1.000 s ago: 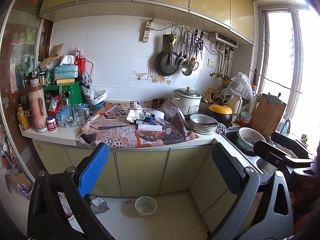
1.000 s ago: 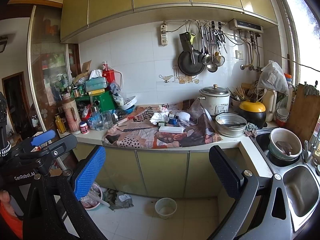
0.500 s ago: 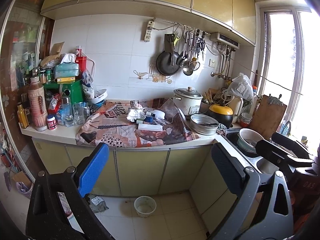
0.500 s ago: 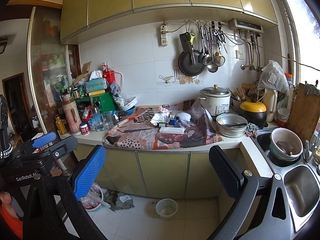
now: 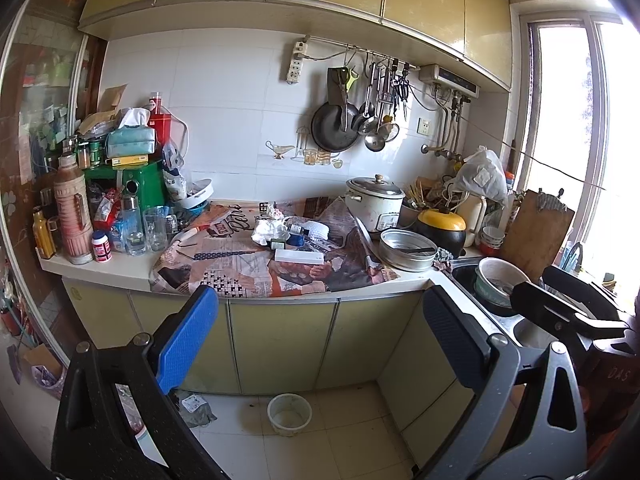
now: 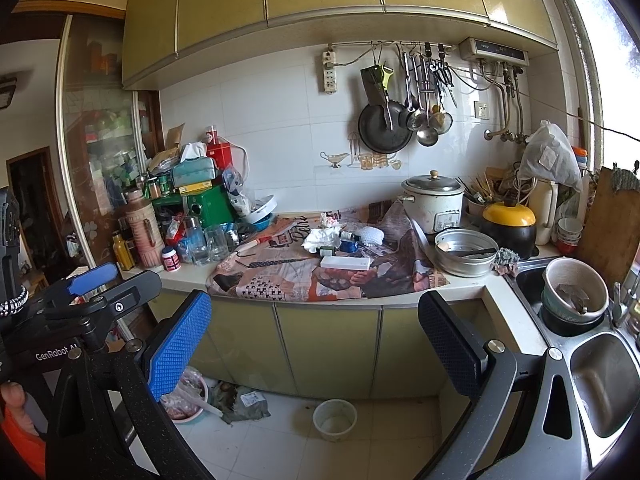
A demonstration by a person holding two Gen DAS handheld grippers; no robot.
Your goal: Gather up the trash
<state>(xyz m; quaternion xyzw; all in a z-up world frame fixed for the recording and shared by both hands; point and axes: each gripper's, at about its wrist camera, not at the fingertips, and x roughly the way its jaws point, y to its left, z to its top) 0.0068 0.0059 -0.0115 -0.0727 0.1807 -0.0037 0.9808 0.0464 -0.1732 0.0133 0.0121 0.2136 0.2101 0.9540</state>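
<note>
1. Left wrist view: left gripper [image 5: 320, 344] spread wide, nothing between its fingers, held back from the counter [image 5: 100, 270] at cabinet-door height.
2. Right wrist view: right gripper [image 6: 316, 344] also spread wide and empty, same height, back from the counter edge.
3. Each gripper shows in the other's view: left one at the left edge of the right view, right one at the right edge of the left view.
4. Trash on the newspaper [image 5: 256, 264] covering mid-counter: crumpled white tissue [image 5: 266, 232], small bottles just beside it, flat white box [image 5: 299, 256] nearer the front edge.
5. More trash on the floor below the cabinets: crumpled wrapper [image 6: 244, 400], beside a pink basin [image 6: 184, 400]; white plastic tub [image 6: 334, 419] standing apart to the right.
6. Rice cooker [image 5: 374, 204] and metal pan [image 5: 408, 249] at the newspaper's right side; sink [image 6: 600, 384] far right holds stacked bowls.
</note>
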